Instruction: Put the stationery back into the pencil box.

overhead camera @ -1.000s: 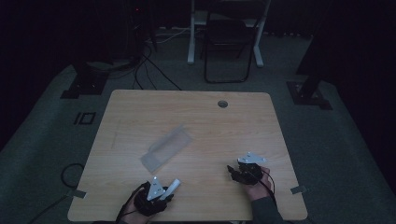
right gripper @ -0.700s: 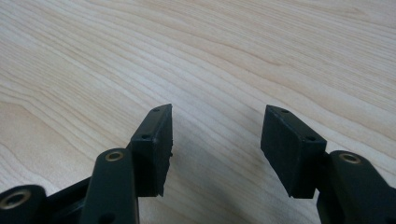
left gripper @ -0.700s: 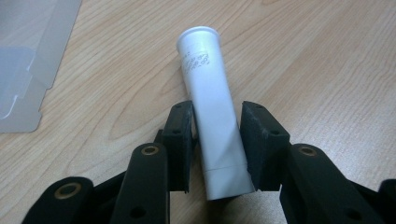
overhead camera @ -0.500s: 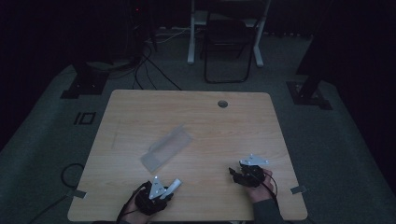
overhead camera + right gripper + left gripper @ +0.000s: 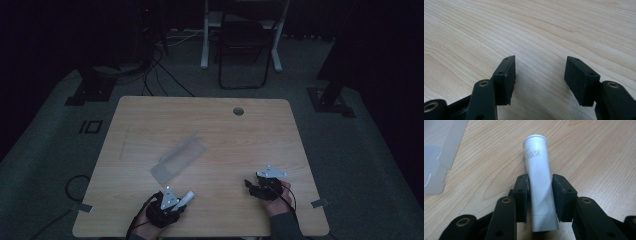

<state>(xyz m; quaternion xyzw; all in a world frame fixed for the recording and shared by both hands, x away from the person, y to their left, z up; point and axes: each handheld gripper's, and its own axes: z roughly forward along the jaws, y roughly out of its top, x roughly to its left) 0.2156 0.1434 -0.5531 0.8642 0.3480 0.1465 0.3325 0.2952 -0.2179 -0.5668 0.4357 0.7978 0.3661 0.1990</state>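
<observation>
White tube (image 5: 539,185), one of its kind on the table (image 5: 250,140), lies between the pads of my left gripper (image 5: 540,195), whose jaws have just been closing and now press its sides. My left gripper view shows small print near the tube's rimmed end, which the high view, dim and distant, cannot. From above, the tube (image 5: 186,198) sits near the table's front edge, just short of the single clear plastic package (image 5: 178,156). My right gripper (image 5: 539,77) stands open over bare wood, nothing between its two pads.
</observation>
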